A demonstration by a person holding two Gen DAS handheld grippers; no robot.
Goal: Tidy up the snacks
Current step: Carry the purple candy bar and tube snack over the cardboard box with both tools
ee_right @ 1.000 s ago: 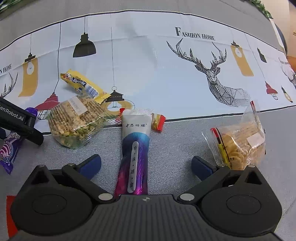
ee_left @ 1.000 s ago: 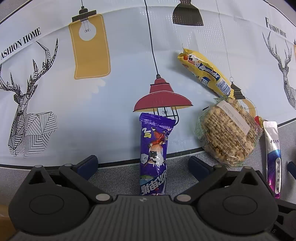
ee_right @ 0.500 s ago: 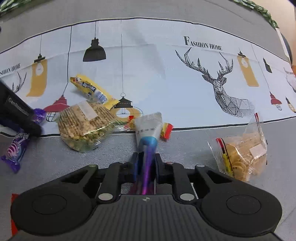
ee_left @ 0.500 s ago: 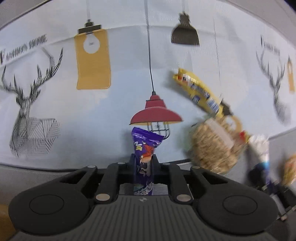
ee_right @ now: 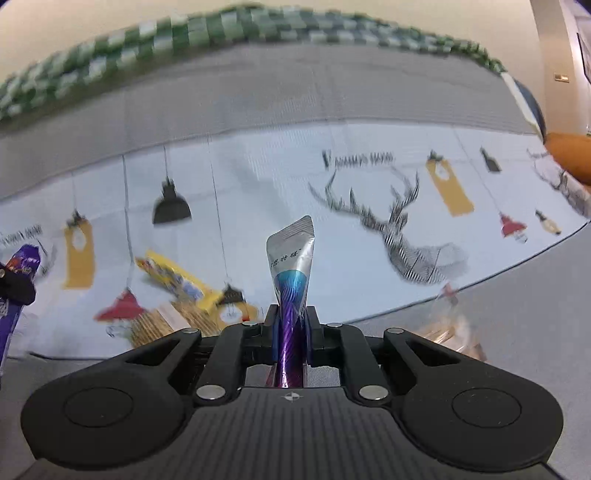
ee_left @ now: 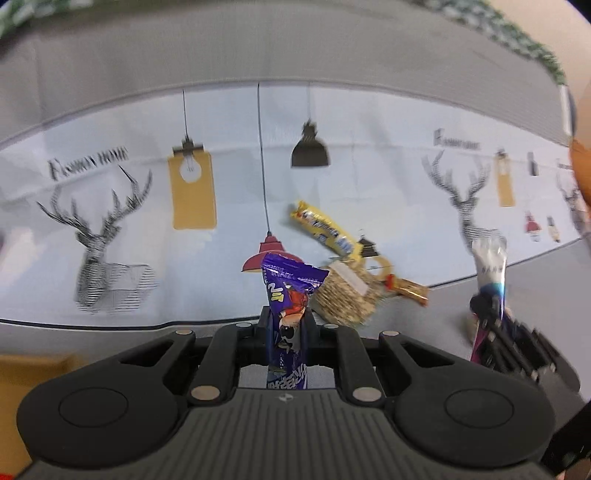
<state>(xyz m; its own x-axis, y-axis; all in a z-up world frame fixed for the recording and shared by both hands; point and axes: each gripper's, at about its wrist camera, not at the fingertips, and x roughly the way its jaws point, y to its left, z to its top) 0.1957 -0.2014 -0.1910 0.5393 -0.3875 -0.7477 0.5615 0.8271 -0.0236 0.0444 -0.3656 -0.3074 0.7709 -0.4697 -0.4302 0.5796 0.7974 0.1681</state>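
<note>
My left gripper [ee_left: 287, 325] is shut on a purple snack packet [ee_left: 290, 291] and holds it up above the cloth. My right gripper [ee_right: 290, 325] is shut on a white and purple snack pouch [ee_right: 291, 258], also lifted; it shows in the left wrist view [ee_left: 489, 266] at the right. A yellow candy bar [ee_left: 327, 229], a clear bag of puffed grain snack [ee_left: 345, 295] and a small red-gold candy [ee_left: 408, 286] lie on the printed cloth [ee_left: 229, 258]. A clear bag of biscuits [ee_right: 452, 332] lies at the right, partly hidden by the right gripper.
The white cloth with deer and lamp prints lies over a grey surface [ee_right: 280, 92]. A green checked fabric [ee_right: 184, 33] runs along the back. An orange object [ee_right: 570, 155] sits at the far right. A tan box edge [ee_left: 26, 376] shows at lower left.
Both grippers closed on their packets one second ago and have since lifted them up off the surface. Both views have tilted upward and show more of the far side.
</note>
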